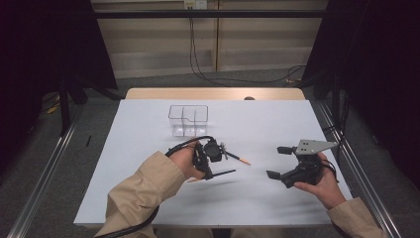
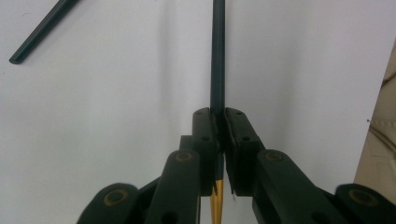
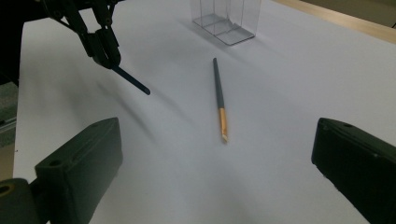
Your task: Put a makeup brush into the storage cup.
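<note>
Right gripper (image 3: 215,172) hangs open near the second pencil (image 3: 219,100) on the table (image 1: 148,198). Our left gripper (image 2: 219,140) is clamped on a pencil (image 2: 218,56); we should carry it level to the box (image 1: 188,120) and tip it into one compartment.

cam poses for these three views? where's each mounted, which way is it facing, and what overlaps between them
High view: fixed above the person's side, looking forward and down on the white table; both sleeved forearms, left gripper and right gripper show.
Left gripper view: rides the left gripper, looking along its jaws shut on a dark pencil; a sleeve edge at right.
Right gripper view: rides the right gripper, jaws open, facing a second pencil and clear divided box.
Shared: the right gripper view and high view both show the left gripper, both pencils and the box.
</note>
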Motion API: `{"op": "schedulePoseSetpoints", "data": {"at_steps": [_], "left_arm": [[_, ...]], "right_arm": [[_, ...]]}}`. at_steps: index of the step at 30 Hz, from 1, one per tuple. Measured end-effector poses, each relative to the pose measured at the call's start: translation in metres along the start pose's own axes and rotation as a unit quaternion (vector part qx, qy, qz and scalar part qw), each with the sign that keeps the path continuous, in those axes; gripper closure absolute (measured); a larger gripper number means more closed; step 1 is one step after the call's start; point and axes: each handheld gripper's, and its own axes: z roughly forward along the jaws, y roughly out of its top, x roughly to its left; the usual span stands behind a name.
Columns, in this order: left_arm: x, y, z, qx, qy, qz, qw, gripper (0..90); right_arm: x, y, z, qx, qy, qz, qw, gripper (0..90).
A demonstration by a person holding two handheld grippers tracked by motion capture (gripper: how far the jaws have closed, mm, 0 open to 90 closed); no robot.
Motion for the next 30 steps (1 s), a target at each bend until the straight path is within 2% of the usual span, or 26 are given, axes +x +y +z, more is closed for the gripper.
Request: {"op": "schedulePoseSetpoints", "data": {"at_steps": [8,15,18,22,27,28,30], "left_arm": [[-0.001,0.003,0.003,0.003,-0.002,0.002,1.0,83.6],[-0.001,0.009,0.005,0.01,-0.009,0.011,0.9999,83.6],[-0.001,0.011,0.006,0.006,-0.003,0.011,0.9999,83.6],[-0.001,0.014,0.006,0.008,-0.007,0.013,0.9999,83.6],[-0.003,0.016,0.008,0.01,-0.005,0.016,0.9998,83.6],[-0.002,0.017,0.007,0.012,-0.013,0.019,0.9997,83.6],[-0.003,0.017,0.008,0.01,-0.007,0.017,0.9998,83.6]], "right_arm": [[0.002,0.005,0.008,0.035,0.017,-0.016,0.9991,1.5],[0.004,0.014,0.014,0.084,0.032,-0.042,0.9951,1.8],[0.004,0.018,0.018,0.102,0.043,-0.049,0.9927,2.0],[0.006,0.023,0.024,0.132,0.05,-0.068,0.9876,2.1],[0.01,0.031,0.029,0.155,0.067,-0.087,0.9819,4.2],[0.011,0.033,0.03,0.159,0.07,-0.089,0.9808,4.6],[0.014,0.035,0.032,0.168,0.073,-0.097,0.9783,5.6]]}}
